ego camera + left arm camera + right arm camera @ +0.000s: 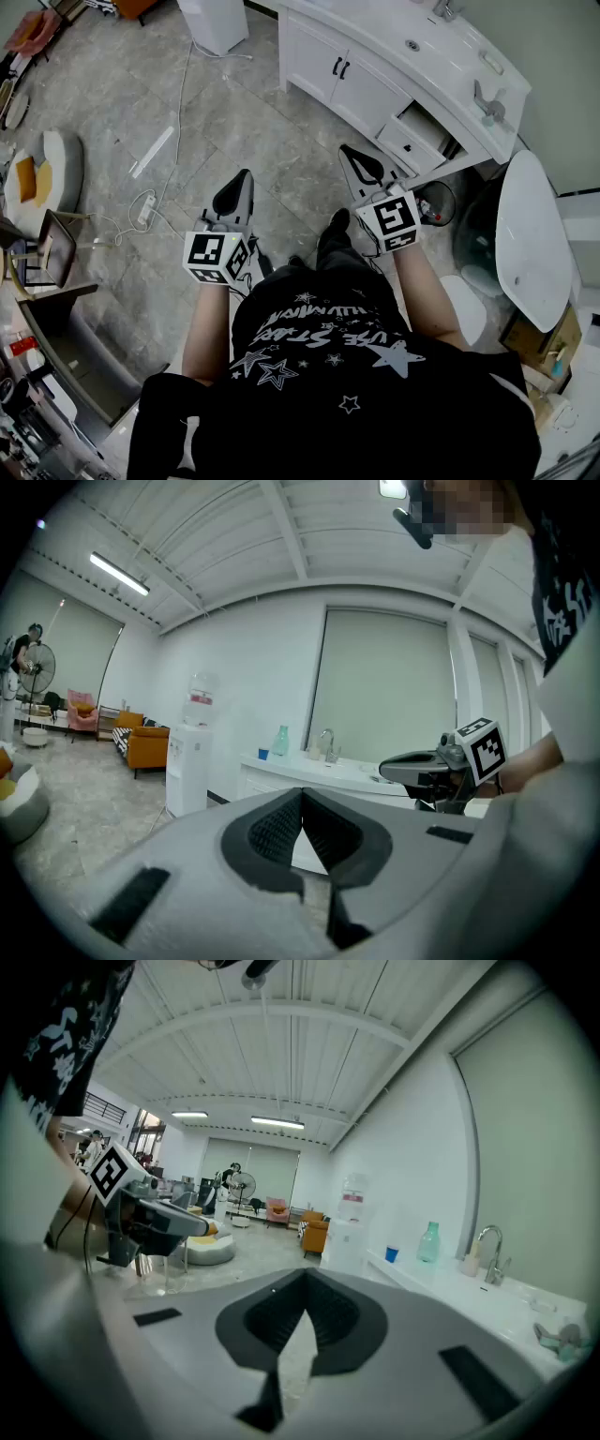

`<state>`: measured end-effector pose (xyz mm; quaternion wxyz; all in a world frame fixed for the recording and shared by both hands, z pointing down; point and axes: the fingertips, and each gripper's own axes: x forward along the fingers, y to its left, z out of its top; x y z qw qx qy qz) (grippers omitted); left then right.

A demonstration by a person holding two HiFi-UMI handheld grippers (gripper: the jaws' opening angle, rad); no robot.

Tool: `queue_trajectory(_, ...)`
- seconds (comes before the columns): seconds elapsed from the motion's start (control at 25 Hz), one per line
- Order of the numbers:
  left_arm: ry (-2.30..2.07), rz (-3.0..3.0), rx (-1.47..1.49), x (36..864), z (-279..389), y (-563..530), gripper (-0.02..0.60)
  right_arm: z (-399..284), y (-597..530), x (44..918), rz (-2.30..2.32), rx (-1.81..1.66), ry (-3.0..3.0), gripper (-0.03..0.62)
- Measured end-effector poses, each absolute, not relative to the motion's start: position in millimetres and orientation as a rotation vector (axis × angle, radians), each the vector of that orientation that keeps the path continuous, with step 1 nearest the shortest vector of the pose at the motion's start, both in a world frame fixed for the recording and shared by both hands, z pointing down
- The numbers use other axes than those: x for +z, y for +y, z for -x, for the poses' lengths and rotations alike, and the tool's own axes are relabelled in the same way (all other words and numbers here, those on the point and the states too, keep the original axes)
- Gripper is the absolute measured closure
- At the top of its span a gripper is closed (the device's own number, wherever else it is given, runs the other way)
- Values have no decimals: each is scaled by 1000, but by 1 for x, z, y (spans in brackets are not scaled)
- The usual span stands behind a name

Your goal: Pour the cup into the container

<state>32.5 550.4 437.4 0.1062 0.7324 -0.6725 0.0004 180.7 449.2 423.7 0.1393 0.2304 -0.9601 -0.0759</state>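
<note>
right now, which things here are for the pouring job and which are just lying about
For the job:
- blue cup on the counter
- left tool, shut, empty
- right tool, shut, empty
- container: can't tell which

Lying about:
- water dispenser
- orange sofa
- power strip on the floor

Straight ahead the grey tiled floor (234, 122) is open and free. At front right the long white cabinet table (361, 94) stands in the way, its pulled-out white drawer (410, 144) near the right tool (349, 152). At left a white power strip with cable (145, 208) lies on the floor. A white oval tabletop (530, 234) closes the far right.
</note>
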Motion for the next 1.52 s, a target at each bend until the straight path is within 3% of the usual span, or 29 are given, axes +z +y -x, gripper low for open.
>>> queue_trajectory(0.76, -1940, -2101, 8, 450, -25, 559, 572, -190, 440, 435, -800, -34, -2747, 586)
queue_trajectory(0.84, -1940, -2089, 9, 453, -24, 553, 572, -190, 432, 441, -789, 3, -2741, 482)
queue_trajectory(1.08, -1937, -2074, 33, 458, -26, 520, 572, -179, 393, 456, -744, 45, -2735, 359)
queue_trajectory(1.36, -1975, -2032, 55, 459, -4, 453, 572, -158, 317, 464, -685, 132, -2753, 239)
queue_trajectory(1.52, -1991, -2032, 85, 455, 2, 406, 572, -152, 264, 461, -670, 141, -2755, 212)
